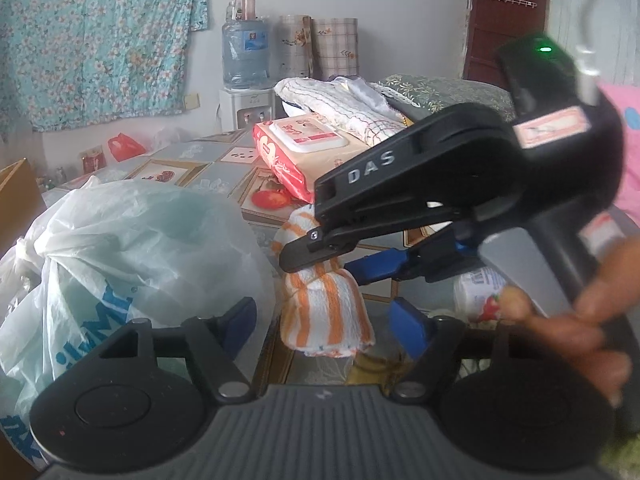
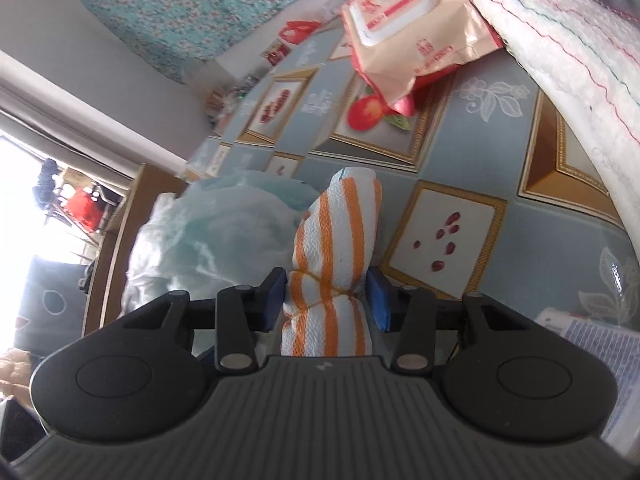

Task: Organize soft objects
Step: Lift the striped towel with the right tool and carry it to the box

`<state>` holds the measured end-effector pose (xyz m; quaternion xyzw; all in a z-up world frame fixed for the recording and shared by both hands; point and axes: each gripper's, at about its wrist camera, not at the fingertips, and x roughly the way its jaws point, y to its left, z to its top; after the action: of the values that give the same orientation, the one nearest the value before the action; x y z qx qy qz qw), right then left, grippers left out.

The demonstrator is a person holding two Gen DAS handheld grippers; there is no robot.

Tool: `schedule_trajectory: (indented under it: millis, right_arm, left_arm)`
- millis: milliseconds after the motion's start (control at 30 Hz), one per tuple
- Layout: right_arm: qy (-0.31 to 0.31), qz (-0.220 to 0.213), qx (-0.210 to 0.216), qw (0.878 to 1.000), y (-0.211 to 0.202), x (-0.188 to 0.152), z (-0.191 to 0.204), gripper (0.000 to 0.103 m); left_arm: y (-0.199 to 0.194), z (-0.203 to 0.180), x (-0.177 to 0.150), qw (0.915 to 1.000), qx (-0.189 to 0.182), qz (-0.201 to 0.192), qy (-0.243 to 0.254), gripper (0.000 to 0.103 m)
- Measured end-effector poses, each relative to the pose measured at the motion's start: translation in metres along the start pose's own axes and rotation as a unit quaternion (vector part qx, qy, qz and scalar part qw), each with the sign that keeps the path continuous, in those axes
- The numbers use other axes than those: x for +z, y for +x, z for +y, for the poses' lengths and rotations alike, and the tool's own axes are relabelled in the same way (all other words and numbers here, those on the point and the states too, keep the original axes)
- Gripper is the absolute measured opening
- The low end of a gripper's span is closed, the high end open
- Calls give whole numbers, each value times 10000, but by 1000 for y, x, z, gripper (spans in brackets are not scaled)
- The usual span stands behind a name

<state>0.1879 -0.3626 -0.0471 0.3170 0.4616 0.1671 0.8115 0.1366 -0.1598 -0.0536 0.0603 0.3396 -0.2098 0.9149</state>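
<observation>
One rolled towel [image 2: 334, 264], white with orange stripes and bound round its middle by a thin band, stands up from the patterned tablecloth [image 2: 472, 160]. Beside the towel sits one white plastic bag [image 1: 132, 248], bulging; behind the towel lies one pack of wipes [image 1: 296, 148], and behind that a pile of folded cloths [image 1: 344, 104]. One jar with a fruit label [image 1: 480, 292] stands on the towel's other side.

The cloth shows framed fruit pictures. Beyond the towel, a floral sheet [image 1: 100, 40] hangs on the wall and one water dispenser [image 1: 245, 64] stands in the corner.

The right gripper [image 2: 326, 296] is clamped on the towel at the band, both pads pressing its sides. The left gripper [image 1: 324, 320] stands apart around the towel's lower end, pads clear of it. A hand [image 1: 580, 316] grasps the right gripper's handle.
</observation>
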Motion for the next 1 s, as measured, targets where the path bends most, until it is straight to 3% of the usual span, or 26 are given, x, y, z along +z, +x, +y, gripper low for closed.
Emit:
schedule_trajectory:
  millis: [133,267,533,767,1000]
  right_arm:
    - [5,-77,187,9998,-10,-4,1,42]
    - [7,-139,337,9993,-18,-8,0,42]
    - [-59,-420,525,9977,-37,-10,5,42]
    - [-422,-803,775,9929,-71,-21,35,42]
    - [-963,-944,1333,9819,-96,-43,86,42]
  left_arm:
    - [5,-2,1,10000,90,39,6,70]
    - [10,-4,3,9999,104,83,26,53]
    - [-3,-12,6,9995,164,-230,111,49]
    - [-46,-18,11,9966,248,-774,115,48]
    - [-111,-4,7,9904,445,-1304,-113,49]
